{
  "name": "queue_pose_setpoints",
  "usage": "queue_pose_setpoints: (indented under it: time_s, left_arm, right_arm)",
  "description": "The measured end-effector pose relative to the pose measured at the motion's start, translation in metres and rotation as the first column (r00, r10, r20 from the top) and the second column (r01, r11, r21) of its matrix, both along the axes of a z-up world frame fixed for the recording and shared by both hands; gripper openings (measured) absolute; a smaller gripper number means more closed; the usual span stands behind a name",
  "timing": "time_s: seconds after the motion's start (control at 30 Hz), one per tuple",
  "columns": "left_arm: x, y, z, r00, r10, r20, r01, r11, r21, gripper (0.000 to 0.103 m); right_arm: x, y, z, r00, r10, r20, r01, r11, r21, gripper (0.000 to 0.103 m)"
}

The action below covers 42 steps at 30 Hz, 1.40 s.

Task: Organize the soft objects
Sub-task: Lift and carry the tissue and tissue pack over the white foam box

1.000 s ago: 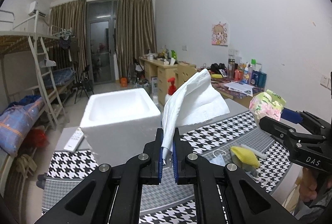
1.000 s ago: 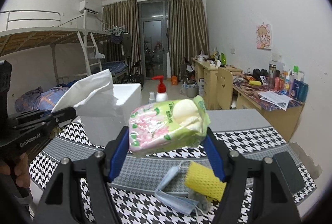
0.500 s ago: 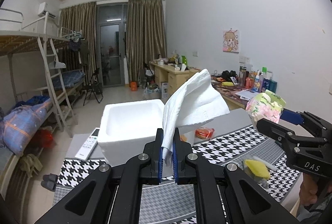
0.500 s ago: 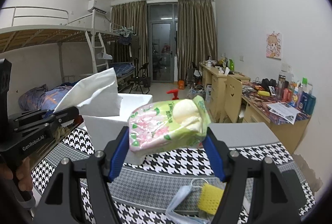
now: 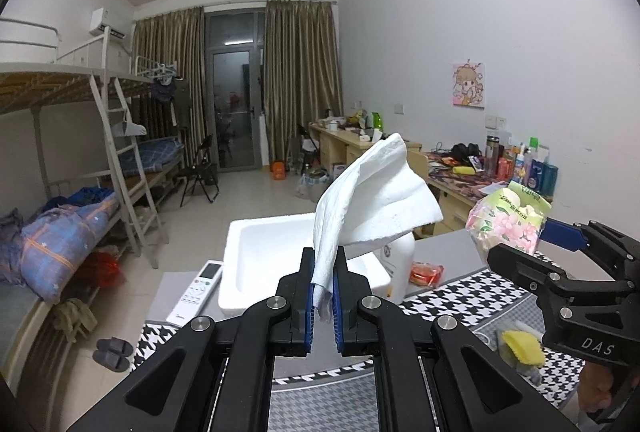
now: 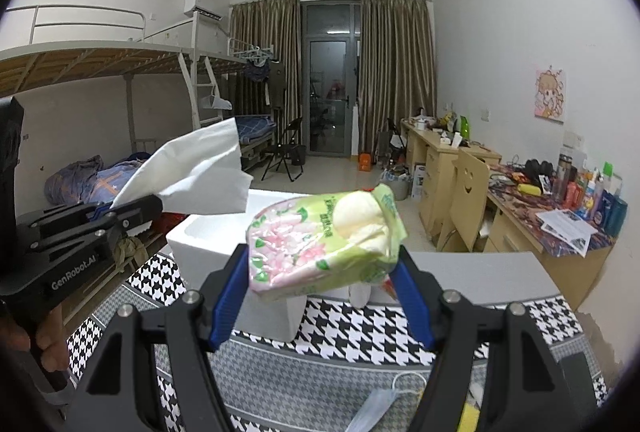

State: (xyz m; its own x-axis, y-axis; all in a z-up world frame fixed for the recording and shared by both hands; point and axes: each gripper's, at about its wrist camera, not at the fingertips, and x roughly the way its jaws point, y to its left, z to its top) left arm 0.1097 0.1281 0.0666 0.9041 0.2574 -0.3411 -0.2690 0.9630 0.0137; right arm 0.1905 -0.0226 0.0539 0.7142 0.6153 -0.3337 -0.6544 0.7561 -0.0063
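Now both grippers are up over the houndstooth tablecloth (image 6: 348, 324), each with a load. The left gripper (image 5: 323, 296) has its blue pads pinched tight on the bottom edge of a white paper tissue (image 5: 376, 199), which stands up from the jaws and flares out to the right. In the right wrist view that same tissue (image 6: 200, 171) sticks out of the left gripper (image 6: 120, 211) at the left side, with fingers of the person's hand (image 6: 44, 344) wrapped round the handle below.

Over to the right gripper (image 6: 320, 272): jaws set wide, pressed on either side of a soft pack of tissues (image 6: 324, 240) in green wrapping with pink flowers, held clear of the table. From the left wrist camera the pack (image 5: 506, 224) sits at the tip of the right gripper (image 5: 516, 244), off to the right.

Beyond both, a white foam box (image 5: 256, 264) stands open-topped on the table; in the right wrist view the box (image 6: 224, 236) lies just behind the pack. A white remote control (image 5: 196, 292) lies just left of it, a white bottle (image 5: 394, 272) stands at its right side, and a small red packet (image 5: 426, 272) lies near that. Down on the cloth, a yellow sponge (image 5: 522, 346) shows under the right gripper, and a blue face mask (image 6: 372, 408) lies at the near edge.
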Motion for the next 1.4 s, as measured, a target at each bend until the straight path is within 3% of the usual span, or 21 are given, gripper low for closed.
queue_pose_setpoints:
  time_s: [0.63, 1.4]
  left_arm:
    - [0.036, 0.032, -0.002, 0.996, 0.083, -0.041, -0.085, 0.996, -0.042, 0.008]
    - [0.087, 0.062, -0.027, 0.986, 0.077, -0.149, -0.087, 0.994, -0.059, 0.008]
  right_arm:
    - [0.026, 0.037, 0.013, 0.999, 0.044, -0.008, -0.044, 0.999, -0.009, 0.073]
    - [0.045, 0.069, 0.007, 0.998, 0.042, -0.045, -0.044, 0.998, -0.049, 0.073]
